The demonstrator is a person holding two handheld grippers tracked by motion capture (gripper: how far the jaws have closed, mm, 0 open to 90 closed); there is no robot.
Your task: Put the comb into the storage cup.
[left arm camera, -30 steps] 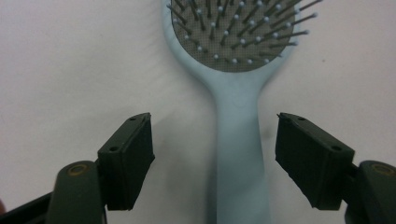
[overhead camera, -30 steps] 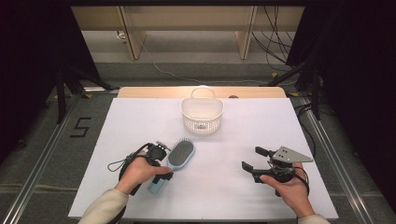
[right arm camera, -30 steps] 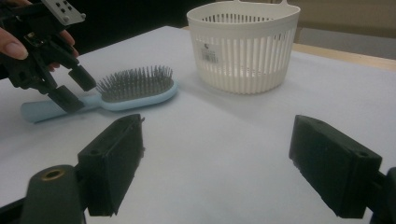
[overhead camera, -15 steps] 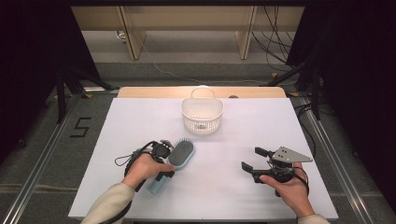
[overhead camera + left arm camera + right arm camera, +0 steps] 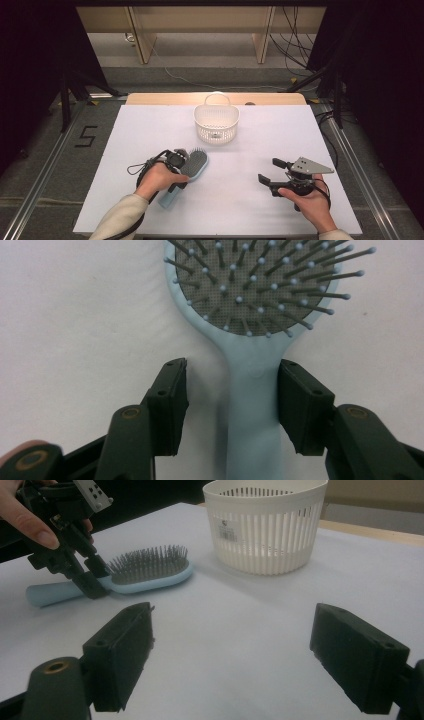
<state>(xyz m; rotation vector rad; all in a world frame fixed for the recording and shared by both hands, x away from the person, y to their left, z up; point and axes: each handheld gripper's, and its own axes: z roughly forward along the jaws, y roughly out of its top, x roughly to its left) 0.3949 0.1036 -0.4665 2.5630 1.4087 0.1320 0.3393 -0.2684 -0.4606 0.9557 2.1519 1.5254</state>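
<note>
Near the white basket (image 5: 216,124), on its near-left side: pale blue hairbrush (image 5: 252,370), lying bristles-up. Left gripper (image 5: 231,395) is closing around its neck, not yet clamped. Likely light, rigid, slippery; neck suits gripping.

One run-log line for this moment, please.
left gripper: fingers closing around hairbrush handle, not clamped | right gripper: open, idle | basket: upright

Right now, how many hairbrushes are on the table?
1. The light blue hairbrush lies bristles up on the white table, in front of the white basket, its handle between the left gripper's jaws. The basket's inside is partly hidden.
</note>
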